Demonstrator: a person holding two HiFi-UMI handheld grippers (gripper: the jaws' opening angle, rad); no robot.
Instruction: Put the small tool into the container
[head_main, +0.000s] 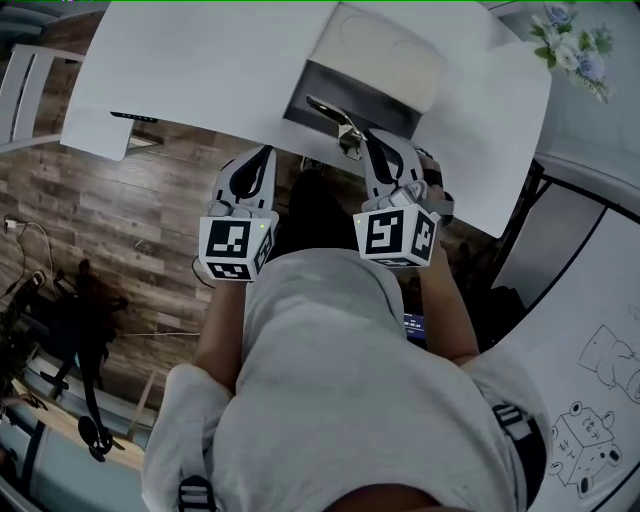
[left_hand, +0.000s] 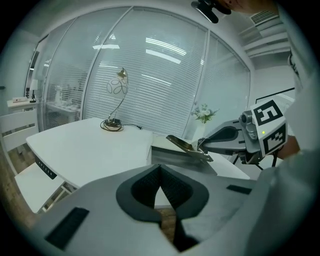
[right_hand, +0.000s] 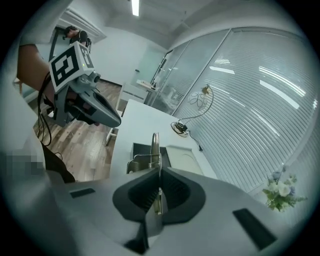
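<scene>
The small tool (head_main: 336, 118), a shiny metal clip-like piece, is pinched in my right gripper (head_main: 372, 140) and sticks out forward over the near edge of the container. The container (head_main: 345, 95) is a dark grey open box on the white table (head_main: 190, 60), with a beige lid (head_main: 385, 50) lying behind it. In the right gripper view the tool (right_hand: 155, 147) stands edge-on between the shut jaws of my right gripper (right_hand: 159, 172), above the container (right_hand: 142, 150). My left gripper (head_main: 262, 155) hangs at the table's front edge, left of the container, shut and empty. In its own view, my left gripper (left_hand: 160, 169) faces the tool (left_hand: 187, 146).
A wire-shaped desk lamp (left_hand: 117, 95) and its cable sit at the far side of the table. A vase of flowers (head_main: 572, 42) stands on a surface to the right. A white chair (head_main: 25, 85) is at the left over the wooden floor. A whiteboard with drawings (head_main: 590, 420) is low on the right.
</scene>
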